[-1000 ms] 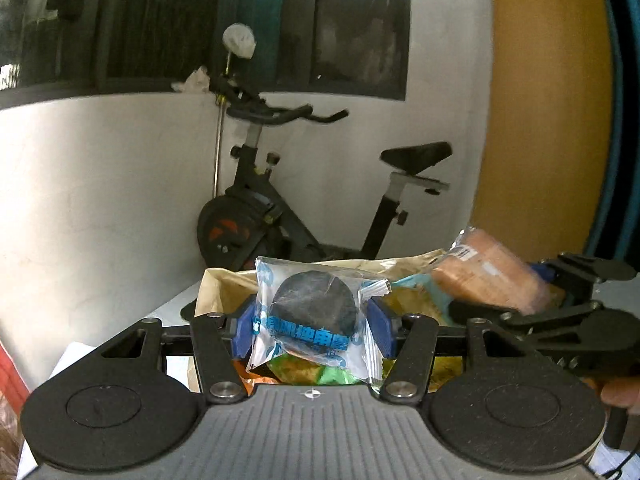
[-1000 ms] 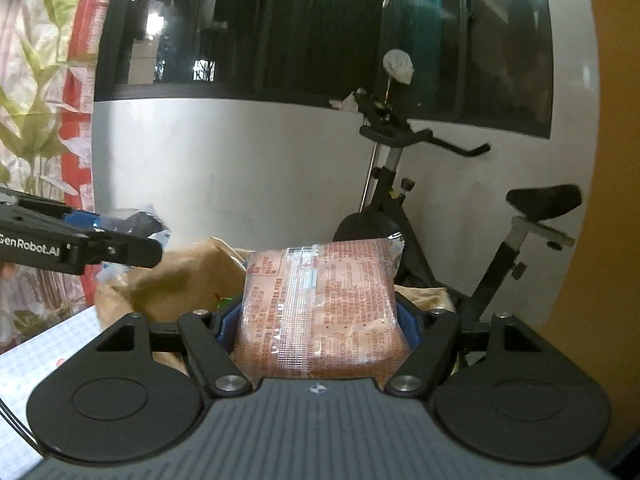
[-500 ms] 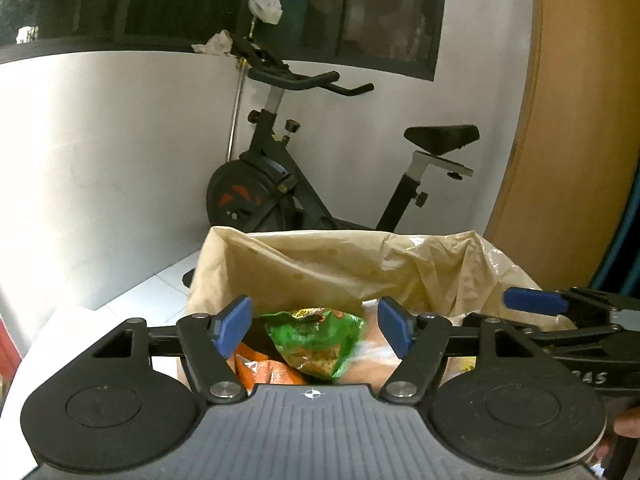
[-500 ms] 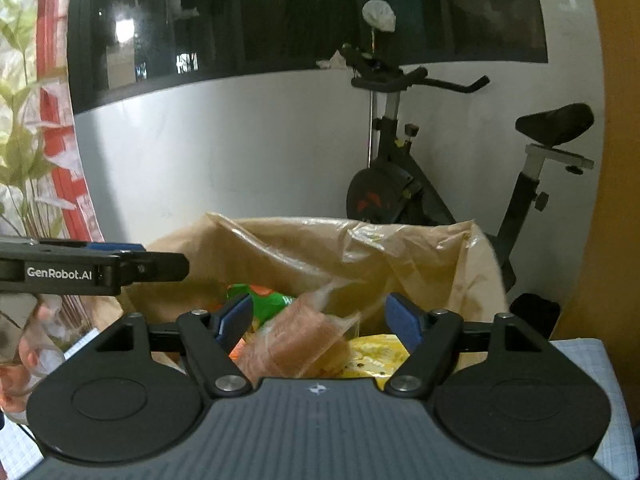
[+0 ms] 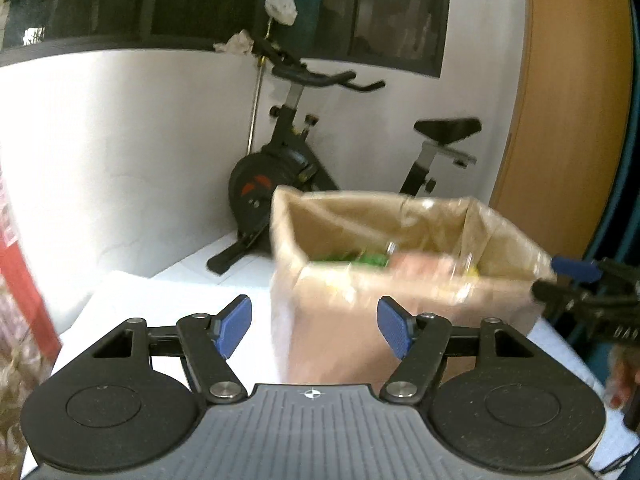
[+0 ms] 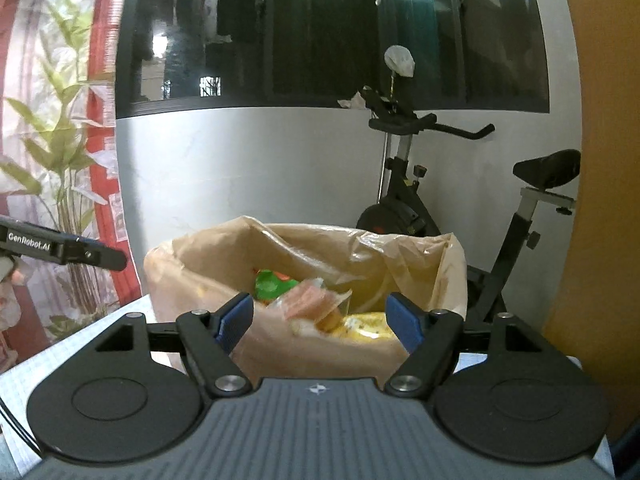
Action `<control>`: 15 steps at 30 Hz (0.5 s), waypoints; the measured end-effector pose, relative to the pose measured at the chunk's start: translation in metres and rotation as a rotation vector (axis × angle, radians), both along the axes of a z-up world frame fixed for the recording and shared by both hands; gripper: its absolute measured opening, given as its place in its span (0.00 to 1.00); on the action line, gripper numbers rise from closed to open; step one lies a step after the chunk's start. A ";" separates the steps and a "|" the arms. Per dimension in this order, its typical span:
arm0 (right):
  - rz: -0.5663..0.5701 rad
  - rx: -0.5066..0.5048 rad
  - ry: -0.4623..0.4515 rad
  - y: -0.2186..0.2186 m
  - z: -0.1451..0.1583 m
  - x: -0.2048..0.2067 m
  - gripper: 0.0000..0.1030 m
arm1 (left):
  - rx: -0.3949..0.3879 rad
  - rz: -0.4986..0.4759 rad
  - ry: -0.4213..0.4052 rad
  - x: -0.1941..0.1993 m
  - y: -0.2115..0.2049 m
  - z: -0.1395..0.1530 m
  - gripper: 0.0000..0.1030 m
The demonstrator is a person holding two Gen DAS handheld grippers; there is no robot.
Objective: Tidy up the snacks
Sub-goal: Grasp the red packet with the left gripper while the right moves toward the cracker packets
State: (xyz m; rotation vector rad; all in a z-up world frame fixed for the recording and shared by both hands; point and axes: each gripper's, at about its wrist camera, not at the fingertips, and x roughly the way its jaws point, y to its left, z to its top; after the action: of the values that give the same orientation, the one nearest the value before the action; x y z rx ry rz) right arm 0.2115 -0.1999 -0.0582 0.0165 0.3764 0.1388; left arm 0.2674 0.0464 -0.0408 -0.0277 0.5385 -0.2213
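- My left gripper (image 5: 314,330) has its blue-padded jaws standing apart with nothing between them; only the near wall of the box shows through the gap.
- My right gripper (image 6: 320,322) also has its jaws spread, and nothing is clamped in them.
- Ahead of both sits a brown cardboard box lined with a crinkled tan plastic bag (image 6: 416,256), open at the top, resting on the white worktop (image 5: 168,300).
- The snacks lie inside that box: a green packet (image 6: 272,284), a blurred orange-pink wrapped packet (image 6: 312,304) beside it, and a yellow packet (image 6: 364,326) toward the right.
- From the left wrist view the box is blurred; I can make out green and pinkish wrappers just below its rim.
- In the left wrist view the right gripper reaches in from the right edge, near the box's right corner, with part of a person's hand (image 5: 622,376) below it.
- In the right wrist view the left gripper shows at the left edge, beside the box and apart from it.
- Behind the box stands a black exercise bike (image 6: 404,216) against a white wall, under dark windows.
- A tall green leafy plant (image 6: 60,160) stands at far left.
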 end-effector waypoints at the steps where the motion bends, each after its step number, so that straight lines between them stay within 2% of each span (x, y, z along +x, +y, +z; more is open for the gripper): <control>1: 0.001 0.004 -0.002 0.001 -0.002 -0.005 0.74 | -0.001 0.003 0.013 -0.004 0.005 -0.005 0.69; 5: 0.009 0.037 -0.003 0.008 -0.016 -0.026 0.74 | -0.031 0.038 0.091 -0.015 0.021 -0.034 0.66; 7: 0.000 0.038 0.013 0.013 -0.025 -0.033 0.74 | -0.054 0.053 0.136 -0.018 0.025 -0.050 0.60; 15: -0.005 0.011 0.101 0.023 -0.067 -0.051 0.73 | -0.165 0.111 0.379 -0.024 0.006 -0.129 0.59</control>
State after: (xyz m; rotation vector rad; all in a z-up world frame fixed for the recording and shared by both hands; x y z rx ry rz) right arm 0.1602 -0.1766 -0.1255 0.0353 0.4761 0.1349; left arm 0.2432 0.0523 -0.1697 -0.2633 0.8920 -0.1515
